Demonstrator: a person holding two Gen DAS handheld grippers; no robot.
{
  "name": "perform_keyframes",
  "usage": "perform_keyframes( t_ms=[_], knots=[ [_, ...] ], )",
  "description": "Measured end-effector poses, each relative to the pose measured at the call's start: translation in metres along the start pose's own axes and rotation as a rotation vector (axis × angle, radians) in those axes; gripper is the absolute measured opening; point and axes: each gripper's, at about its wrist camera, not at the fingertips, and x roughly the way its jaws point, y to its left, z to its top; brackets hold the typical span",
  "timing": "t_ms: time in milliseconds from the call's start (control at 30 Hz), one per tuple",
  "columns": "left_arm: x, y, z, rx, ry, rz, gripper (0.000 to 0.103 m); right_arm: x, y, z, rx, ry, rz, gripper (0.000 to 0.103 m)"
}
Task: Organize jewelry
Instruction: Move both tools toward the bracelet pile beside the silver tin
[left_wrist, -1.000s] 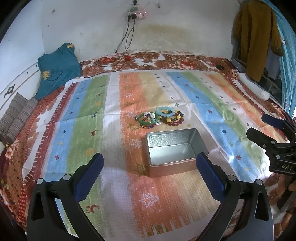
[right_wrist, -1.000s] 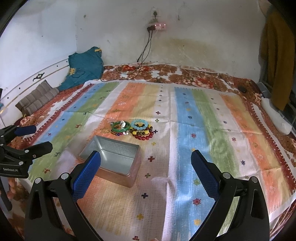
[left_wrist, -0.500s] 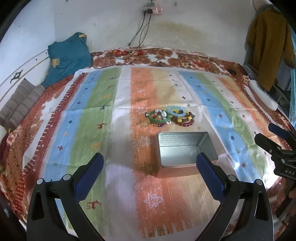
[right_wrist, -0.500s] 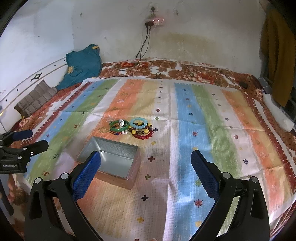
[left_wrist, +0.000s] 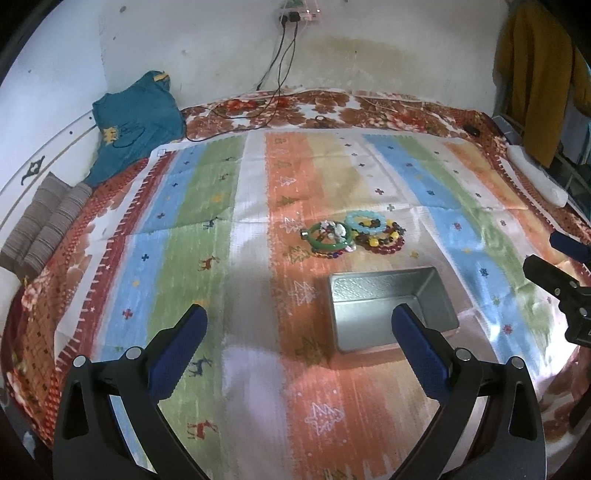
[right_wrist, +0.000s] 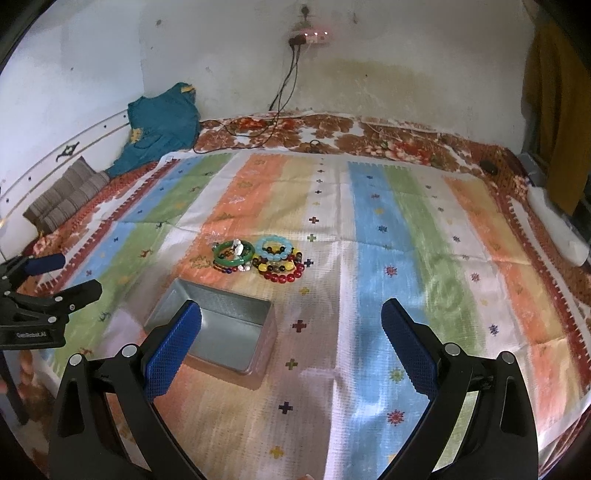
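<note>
Both tools hover above the striped cloth (right_wrist: 373, 229), nothing picked up yet! The left gripper (left_wrist: 297, 341) has its blue pads spread wide and empty, and the right gripper (right_wrist: 291, 343) is just as wide, holding nothing. The bracelets (right_wrist: 258, 258) sit heaped mid-cloth, a green bangle (right_wrist: 233, 256) touching the light-blue beads (right_wrist: 276, 246), red beads (right_wrist: 286, 275) beneath. Just nearer the grippers stands the open metal tin (right_wrist: 212, 328), empty inside, its long axis running across the cloth's stripes, mouth facing up. The danger, I'd say: those rings overlap, so a pinch on one could drag its neighbours along or scatter them, and smooth round beads may slip from the pads on the way over.
</note>
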Motion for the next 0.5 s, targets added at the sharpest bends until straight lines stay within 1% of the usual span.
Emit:
perform_keyframes(
  t_ms=[100, 167, 500],
  knots=[
    [0.005, 0.006, 0.003, -0.017, 0.008, -0.008, 0.097, 0.005, 0.001, 0.004, 0.006, 0.001, -0.001, 0.099],
    [0.01, 0.007, 0.005, -0.017, 0.017, -0.001, 0.097, 0.007, 0.003, 0.006, 0.002, 0.0, -0.003, 0.099],
    [0.027, 0.001, 0.019, -0.021, 0.035, -0.022, 0.097, 0.023, 0.005, 0.017, 0.002, 0.015, -0.008, 0.099]
  ],
)
